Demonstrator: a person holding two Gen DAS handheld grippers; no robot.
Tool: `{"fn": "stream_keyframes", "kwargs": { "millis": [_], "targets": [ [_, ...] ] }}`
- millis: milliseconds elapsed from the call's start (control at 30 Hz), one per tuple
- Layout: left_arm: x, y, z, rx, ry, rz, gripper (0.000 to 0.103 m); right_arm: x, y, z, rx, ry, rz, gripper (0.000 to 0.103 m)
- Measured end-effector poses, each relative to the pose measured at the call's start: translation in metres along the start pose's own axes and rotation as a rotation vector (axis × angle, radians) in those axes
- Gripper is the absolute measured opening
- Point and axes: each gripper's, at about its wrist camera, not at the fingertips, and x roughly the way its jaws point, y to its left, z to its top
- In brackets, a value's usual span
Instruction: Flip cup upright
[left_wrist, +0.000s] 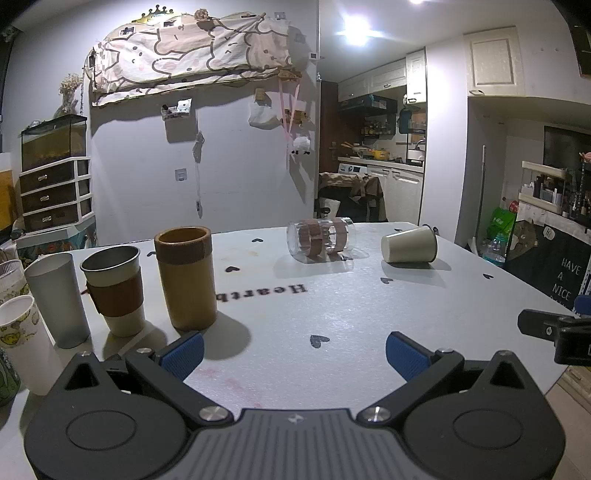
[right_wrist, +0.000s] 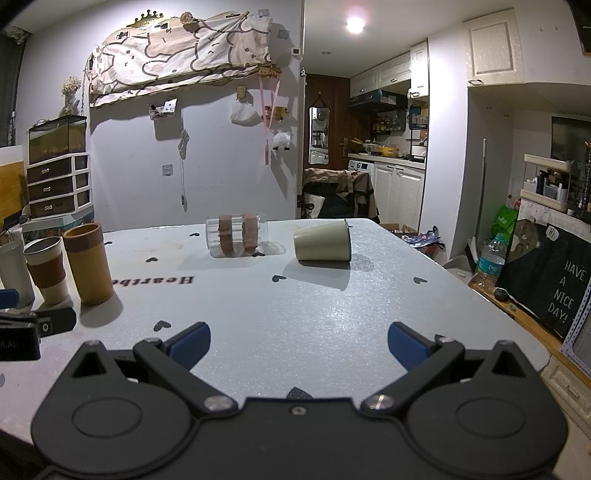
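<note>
A beige cup (left_wrist: 409, 244) lies on its side at the far right of the white table (left_wrist: 332, 314), its base toward the left; it also shows in the right wrist view (right_wrist: 323, 242). A clear glass cup with brown bands (left_wrist: 320, 240) lies on its side to its left, and also shows in the right wrist view (right_wrist: 236, 239). My left gripper (left_wrist: 295, 354) is open and empty above the near table. My right gripper (right_wrist: 297, 345) is open and empty, well short of the beige cup.
Several upright cups stand at the left: a tall brown one (left_wrist: 186, 278), a metal cup with a brown sleeve (left_wrist: 116, 291), a grey tumbler (left_wrist: 57, 299) and a paper cup (left_wrist: 24, 341). The table's right edge drops to a floor with a bottle (right_wrist: 489, 262).
</note>
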Motion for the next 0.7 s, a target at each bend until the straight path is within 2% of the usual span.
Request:
{"fn": "stream_keyframes", "kwargs": {
  "millis": [700],
  "targets": [
    [-0.0010,0.0034,-0.0016,-0.003,-0.001,-0.003,0.103,-0.0004,0.0003,0.0004,-0.002,0.000,0.000,0.103]
  ]
}}
